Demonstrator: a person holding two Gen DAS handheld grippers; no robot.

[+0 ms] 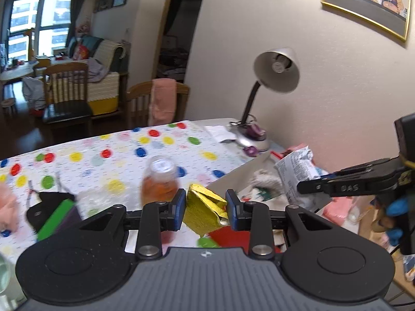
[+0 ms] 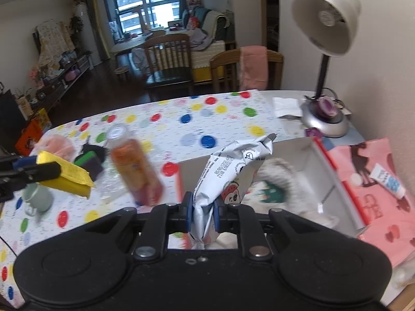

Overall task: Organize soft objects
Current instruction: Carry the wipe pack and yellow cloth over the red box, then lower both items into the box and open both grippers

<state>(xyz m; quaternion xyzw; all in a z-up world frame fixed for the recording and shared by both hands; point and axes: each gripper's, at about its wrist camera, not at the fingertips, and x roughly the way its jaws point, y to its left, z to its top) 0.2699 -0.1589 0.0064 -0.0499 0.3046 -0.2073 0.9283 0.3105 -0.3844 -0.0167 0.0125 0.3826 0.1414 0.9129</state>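
My left gripper (image 1: 206, 208) is shut on a yellow soft packet (image 1: 203, 211) and holds it above the polka-dot table; the packet also shows in the right wrist view (image 2: 70, 176). My right gripper (image 2: 203, 211) is shut on a white snack bag (image 2: 228, 163) and holds it over the near edge of a white open box (image 2: 326, 178). The bag shows at the right of the left wrist view (image 1: 295, 173). A grey-white fuzzy item (image 2: 280, 178) lies inside the box.
An orange-filled bottle (image 2: 132, 165) stands on the table beside a black and green object (image 2: 89, 159), a pink soft item (image 2: 58, 143) and a pale green mug (image 2: 37, 198). A desk lamp (image 2: 324, 51) stands by the wall. A pink bag (image 2: 376, 181) lies right of the box.
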